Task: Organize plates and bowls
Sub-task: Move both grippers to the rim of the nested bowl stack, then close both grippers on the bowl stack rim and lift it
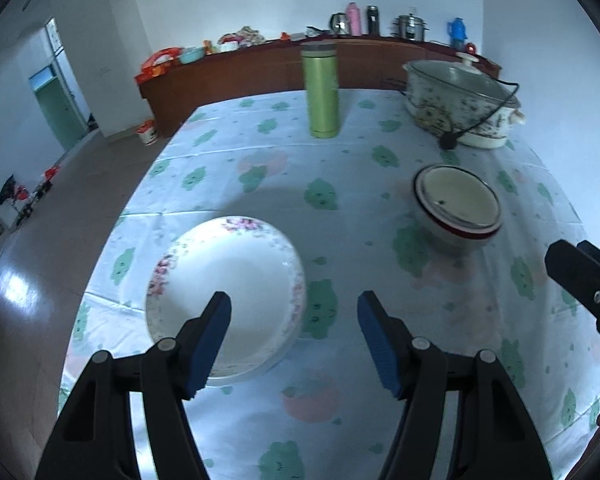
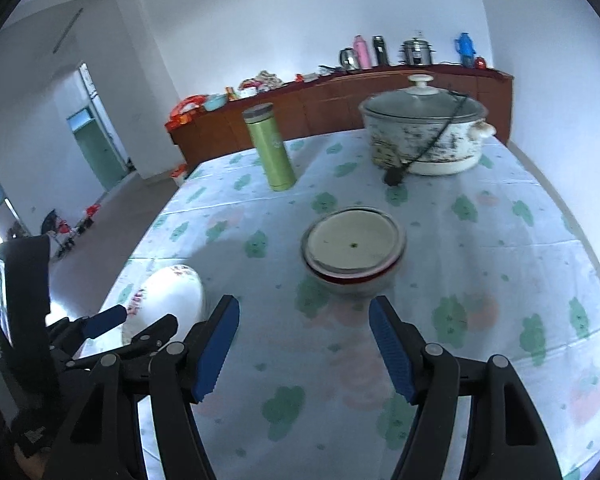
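We see 1 white floral-rimmed plate and 1 red-banded bowl, its inside bare; our left gripper and right gripper gape, holding nothing.

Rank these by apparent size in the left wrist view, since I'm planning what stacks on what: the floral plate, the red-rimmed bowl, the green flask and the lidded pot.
1. floral plate, though it is nearest the camera
2. lidded pot
3. red-rimmed bowl, close to the pot; unsure
4. green flask
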